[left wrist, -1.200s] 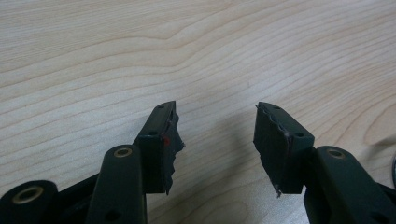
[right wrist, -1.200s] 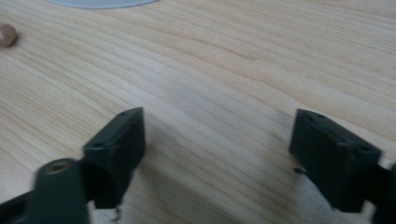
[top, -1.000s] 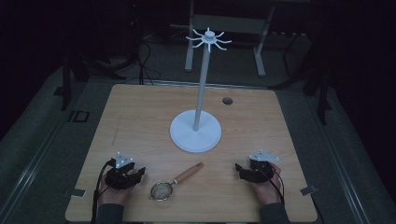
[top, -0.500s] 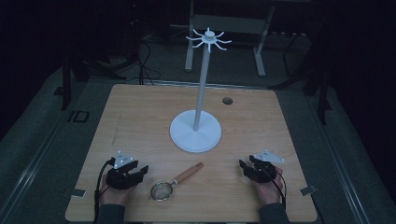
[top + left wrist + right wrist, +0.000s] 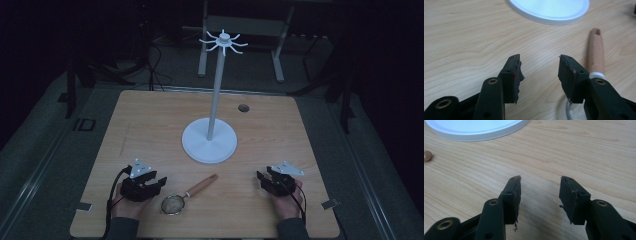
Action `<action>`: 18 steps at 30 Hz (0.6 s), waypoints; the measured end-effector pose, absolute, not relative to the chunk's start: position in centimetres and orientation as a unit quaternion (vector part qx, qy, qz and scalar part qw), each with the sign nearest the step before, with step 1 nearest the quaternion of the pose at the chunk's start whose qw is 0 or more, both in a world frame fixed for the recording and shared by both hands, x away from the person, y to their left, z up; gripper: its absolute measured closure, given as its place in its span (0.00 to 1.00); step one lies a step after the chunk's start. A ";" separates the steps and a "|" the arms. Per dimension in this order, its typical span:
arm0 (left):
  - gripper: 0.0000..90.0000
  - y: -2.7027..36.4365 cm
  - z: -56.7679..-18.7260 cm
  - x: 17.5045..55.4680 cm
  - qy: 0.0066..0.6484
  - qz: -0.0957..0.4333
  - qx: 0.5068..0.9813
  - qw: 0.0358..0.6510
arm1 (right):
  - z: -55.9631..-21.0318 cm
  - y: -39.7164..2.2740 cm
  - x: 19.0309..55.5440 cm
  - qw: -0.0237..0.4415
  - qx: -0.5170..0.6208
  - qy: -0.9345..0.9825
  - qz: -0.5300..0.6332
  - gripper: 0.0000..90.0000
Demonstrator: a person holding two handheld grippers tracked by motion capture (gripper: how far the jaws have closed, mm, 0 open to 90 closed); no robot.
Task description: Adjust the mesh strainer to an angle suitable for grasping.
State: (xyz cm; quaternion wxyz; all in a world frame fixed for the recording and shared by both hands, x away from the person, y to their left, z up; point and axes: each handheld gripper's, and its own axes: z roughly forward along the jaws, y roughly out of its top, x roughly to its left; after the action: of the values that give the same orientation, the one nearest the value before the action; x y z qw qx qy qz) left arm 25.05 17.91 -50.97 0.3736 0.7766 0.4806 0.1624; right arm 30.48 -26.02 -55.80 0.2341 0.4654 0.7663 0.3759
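— Strainer [image 5: 186, 196]: lying flat near table's [image 5: 150, 115] front edge, just beside left gripper [image 5: 156, 183], handle pointing toward stand [image 5: 209, 146].
— Left jaws standing apart, just closing a little, nothing between. Right gripper [image 5: 263, 180] gaping too, empty.
— Swinging left over handle mid-length; squaring pads across it before pinching.

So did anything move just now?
The left hand-held gripper shifted slightly toward the strainer, its jaws just closing a little with nothing between them. The right hand-held gripper, the strainer and the white stand stayed put.
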 end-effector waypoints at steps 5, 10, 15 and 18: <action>0.60 16.4 -50.3 25.7 0.464 0.148 0.796 0.360 | -55.8 -26.0 30.5 0.233 0.466 0.765 0.377 0.57; 0.61 15.5 -49.7 26.3 0.456 0.136 0.807 0.350 | -55.8 -26.1 30.5 0.234 0.465 0.765 0.378 0.57; 0.62 14.8 -49.3 26.8 0.447 0.124 0.820 0.334 | -55.8 -26.1 30.5 0.234 0.467 0.764 0.379 0.57; 0.62 14.3 -49.0 27.1 0.438 0.120 0.831 0.321 | -55.8 -26.1 30.5 0.234 0.467 0.764 0.378 0.57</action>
State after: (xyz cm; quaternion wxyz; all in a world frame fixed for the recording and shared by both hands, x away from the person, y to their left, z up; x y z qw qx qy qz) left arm 27.15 14.33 -49.04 0.3207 0.8311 0.4382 0.1199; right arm 30.49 -26.11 -55.79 0.2340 0.4673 0.7640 0.3785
